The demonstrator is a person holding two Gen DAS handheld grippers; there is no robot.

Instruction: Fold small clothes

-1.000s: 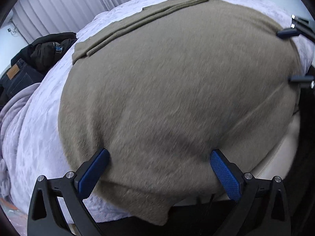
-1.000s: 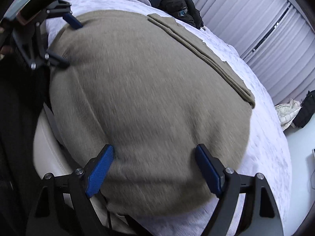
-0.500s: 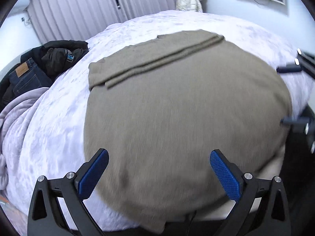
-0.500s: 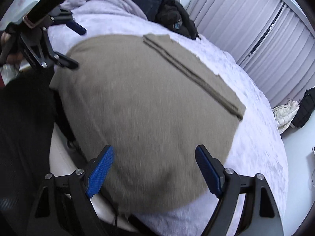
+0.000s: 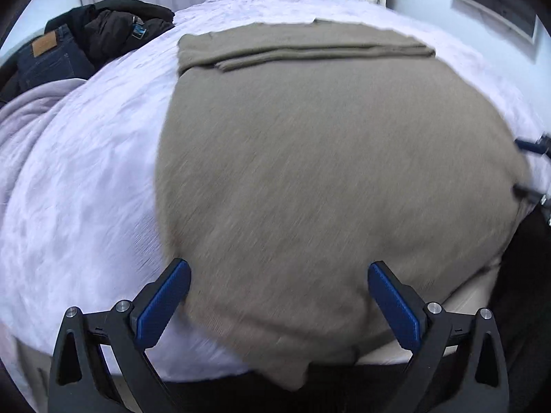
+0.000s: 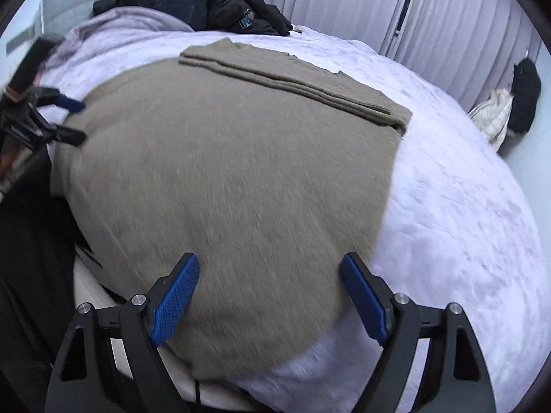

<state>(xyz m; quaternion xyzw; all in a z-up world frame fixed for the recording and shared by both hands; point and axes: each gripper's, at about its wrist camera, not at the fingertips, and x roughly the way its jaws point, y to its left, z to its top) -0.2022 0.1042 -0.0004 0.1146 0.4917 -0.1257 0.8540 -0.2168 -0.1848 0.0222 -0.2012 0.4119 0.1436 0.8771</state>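
The taupe knit garment (image 5: 327,172) lies spread flat on the lavender bedspread (image 5: 86,172), its near hem hanging over the bed's edge and its far part already turned over in a narrow folded band (image 5: 303,48). Both grippers hover above the near hem with their fingers spread wide and nothing between them: the left gripper (image 5: 279,296) near the left corner, the right gripper (image 6: 270,292) near the right one. To do the next fold well, I judge each should come down at its own corner, pinch both layers of hem at matching points, then lift and carry evenly so the edge stays straight. The left wrist view shows the hem corner drooping past the mattress edge and a framed panel (image 5: 496,3) on the wall; the right wrist view shows a black bag (image 6: 525,96) on the floor and the left gripper's fingers from the side.
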